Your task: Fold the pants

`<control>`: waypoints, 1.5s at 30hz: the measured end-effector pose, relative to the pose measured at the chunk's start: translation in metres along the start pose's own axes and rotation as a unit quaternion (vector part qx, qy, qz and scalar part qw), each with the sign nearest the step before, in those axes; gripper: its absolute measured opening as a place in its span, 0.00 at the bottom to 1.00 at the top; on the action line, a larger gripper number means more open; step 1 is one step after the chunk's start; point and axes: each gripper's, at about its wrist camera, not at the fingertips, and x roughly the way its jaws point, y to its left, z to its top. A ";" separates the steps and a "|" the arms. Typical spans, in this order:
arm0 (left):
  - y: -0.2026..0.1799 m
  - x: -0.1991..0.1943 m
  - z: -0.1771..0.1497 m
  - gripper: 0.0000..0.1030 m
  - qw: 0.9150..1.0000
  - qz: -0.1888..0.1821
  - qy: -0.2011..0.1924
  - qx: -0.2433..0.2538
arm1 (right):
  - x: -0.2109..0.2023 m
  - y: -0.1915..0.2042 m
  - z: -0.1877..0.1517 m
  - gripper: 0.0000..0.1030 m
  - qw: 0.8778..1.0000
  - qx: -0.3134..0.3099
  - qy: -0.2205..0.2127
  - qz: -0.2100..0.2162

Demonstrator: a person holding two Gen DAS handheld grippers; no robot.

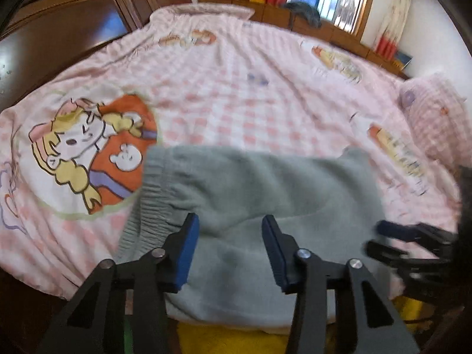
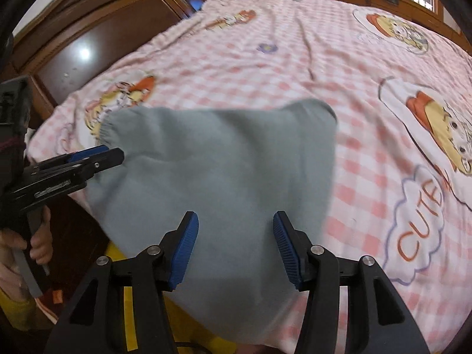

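Note:
Grey sweatpants (image 1: 259, 188) lie folded in a compact block at the near edge of the bed, with the elastic waistband (image 1: 147, 194) at the left. They also show in the right wrist view (image 2: 224, 171). My left gripper (image 1: 230, 250) is open and empty, just above the pants' near part. My right gripper (image 2: 236, 247) is open and empty over the pants' near right part. The right gripper also shows at the right edge of the left wrist view (image 1: 410, 242), and the left gripper at the left of the right wrist view (image 2: 88, 159).
The bed carries a pink checked sheet (image 1: 236, 94) with cartoon prints. A pillow (image 1: 436, 118) lies at the right. Dark wooden wardrobes (image 2: 97, 29) stand left of the bed. A wooden headboard shelf (image 1: 295, 14) and a window lie beyond.

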 end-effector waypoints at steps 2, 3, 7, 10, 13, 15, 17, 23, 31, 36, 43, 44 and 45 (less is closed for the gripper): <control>0.006 0.019 -0.006 0.35 0.999 0.043 0.026 0.004 | 0.000 -0.012 -0.004 0.47 1.000 0.016 0.003 0.005; 0.011 0.025 -0.011 0.29 0.998 0.058 0.037 0.003 | -0.001 -0.020 -0.004 0.44 0.999 0.031 0.001 0.022; 0.025 0.022 -0.020 0.15 0.997 0.061 0.051 -0.003 | -0.009 -0.043 0.012 0.44 0.996 0.075 -0.016 0.045; 0.022 0.010 -0.014 0.17 0.998 0.051 0.044 -0.016 | -0.010 -0.056 0.032 0.44 0.995 0.085 -0.036 0.026; 0.013 -0.009 0.001 0.18 1.000 0.008 0.012 -0.025 | -0.003 -0.071 0.053 0.44 0.991 0.114 -0.048 0.044; 0.002 -0.016 0.015 0.18 1.000 -0.019 -0.015 -0.018 | 0.002 -0.074 0.062 0.41 0.989 0.125 -0.054 0.051; -0.007 -0.012 0.028 0.18 0.999 -0.024 -0.024 -0.009 | 0.013 -0.076 0.072 0.25 0.989 0.125 -0.056 0.047; 0.003 0.046 0.042 0.16 0.999 0.049 0.016 -0.006 | 0.053 -0.094 0.084 0.05 0.990 0.133 -0.037 -0.012; 0.025 0.049 0.035 0.09 0.999 0.013 0.022 -0.044 | 0.024 -0.117 0.074 0.06 0.982 0.179 -0.051 0.026; 0.027 0.023 0.030 0.35 0.998 -0.017 -0.002 -0.053 | 0.005 -0.087 0.058 0.08 0.987 0.138 -0.048 0.067; 0.011 0.047 0.018 0.39 0.996 0.089 0.002 0.029 | 0.025 -0.077 0.039 0.08 0.991 0.127 -0.015 0.040; 0.006 0.044 0.018 0.39 0.994 0.100 0.000 0.040 | 0.023 -0.078 0.038 0.08 0.991 0.127 -0.014 0.038; 0.004 0.042 0.018 0.39 0.994 0.105 0.000 0.045 | 0.017 -0.078 0.035 0.08 0.991 0.130 -0.013 0.035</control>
